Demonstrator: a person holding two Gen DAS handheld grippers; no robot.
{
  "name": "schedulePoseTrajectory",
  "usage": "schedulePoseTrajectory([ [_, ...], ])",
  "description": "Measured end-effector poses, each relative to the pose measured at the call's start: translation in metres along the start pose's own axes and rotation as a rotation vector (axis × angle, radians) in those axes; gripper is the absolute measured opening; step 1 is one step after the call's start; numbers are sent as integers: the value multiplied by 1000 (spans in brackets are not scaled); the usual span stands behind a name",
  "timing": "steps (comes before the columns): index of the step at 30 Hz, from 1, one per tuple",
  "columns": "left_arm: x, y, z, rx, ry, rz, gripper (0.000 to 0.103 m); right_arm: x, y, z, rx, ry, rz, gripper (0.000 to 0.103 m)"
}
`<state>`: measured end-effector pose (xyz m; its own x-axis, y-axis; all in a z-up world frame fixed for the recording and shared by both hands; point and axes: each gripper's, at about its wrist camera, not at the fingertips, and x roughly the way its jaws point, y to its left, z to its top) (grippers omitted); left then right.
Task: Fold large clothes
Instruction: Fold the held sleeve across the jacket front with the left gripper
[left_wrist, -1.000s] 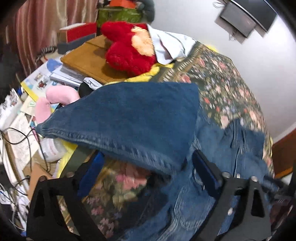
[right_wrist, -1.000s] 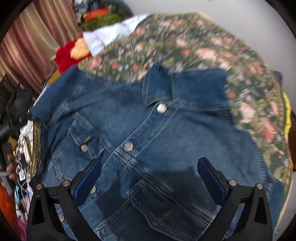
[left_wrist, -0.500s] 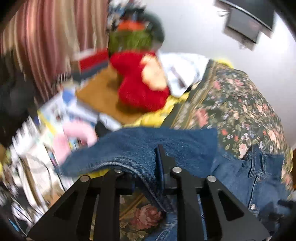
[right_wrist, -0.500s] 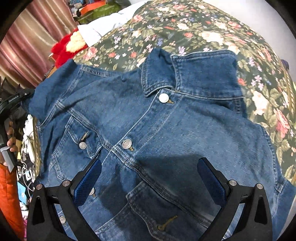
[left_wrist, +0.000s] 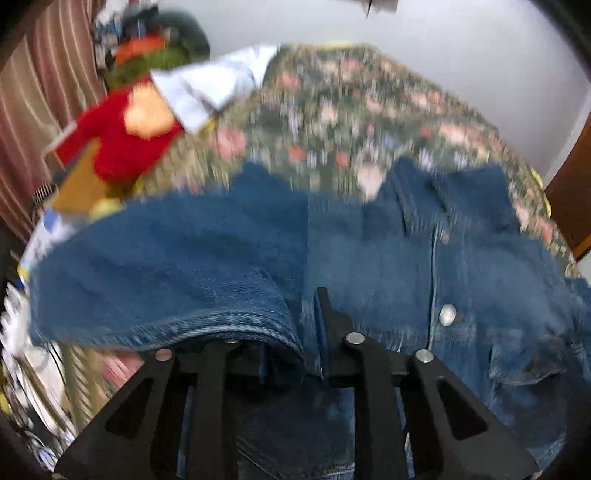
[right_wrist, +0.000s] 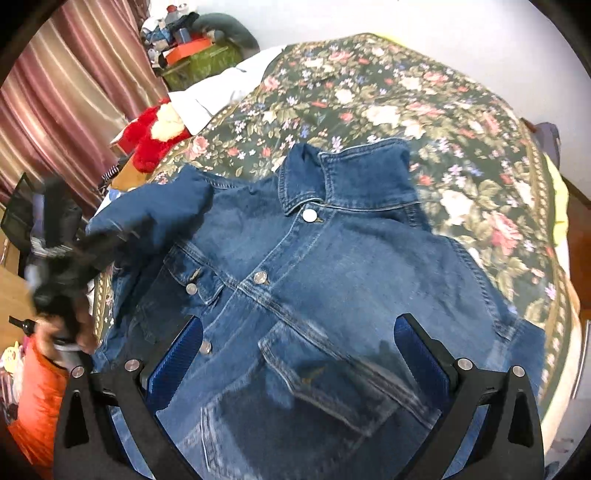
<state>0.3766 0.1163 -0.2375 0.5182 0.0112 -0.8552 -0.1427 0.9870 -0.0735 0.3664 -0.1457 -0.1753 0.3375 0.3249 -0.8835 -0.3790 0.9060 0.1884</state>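
A blue denim jacket (right_wrist: 332, 266) lies front up, buttoned, on a floral bedspread (right_wrist: 424, 107), collar toward the far side. My left gripper (left_wrist: 308, 332) is shut on the cuff edge of the jacket's left sleeve (left_wrist: 166, 266) and holds it lifted over the jacket body (left_wrist: 480, 288). In the right wrist view the left gripper (right_wrist: 107, 240) shows blurred at the sleeve (right_wrist: 162, 206). My right gripper (right_wrist: 295, 350) is open and empty, hovering above the jacket's lower front with its chest pocket (right_wrist: 325, 376) between the fingers.
A red plush toy (left_wrist: 122, 136) and a white garment (left_wrist: 210, 88) lie at the bed's far left corner, also in the right wrist view (right_wrist: 155, 136). Striped curtains (right_wrist: 70, 99) hang at left. Cluttered papers and boxes (left_wrist: 22, 350) lie beside the bed. A white wall (left_wrist: 461, 48) stands behind.
My left gripper closed on the sleeve cuff, then lifted and swung it right, over the jacket body. My right gripper stayed open and drew back slightly above the jacket.
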Motion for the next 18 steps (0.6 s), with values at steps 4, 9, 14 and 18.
schedulePoseTrajectory([
  [4, 18, 4, -25, -48, 110, -56, 64, -18, -4, -12, 3, -8, -7, 103],
  [9, -6, 26, -56, -116, 130, -125, 65, -26, -9, -20, 17, -20, -1, 103],
  [14, -44, 66, -71, -213, 71, -173, 70, -20, -5, -19, 35, -11, 25, 103],
  [18, -62, 111, -76, -319, 15, -186, 74, -6, 3, -15, 33, 8, 40, 103],
])
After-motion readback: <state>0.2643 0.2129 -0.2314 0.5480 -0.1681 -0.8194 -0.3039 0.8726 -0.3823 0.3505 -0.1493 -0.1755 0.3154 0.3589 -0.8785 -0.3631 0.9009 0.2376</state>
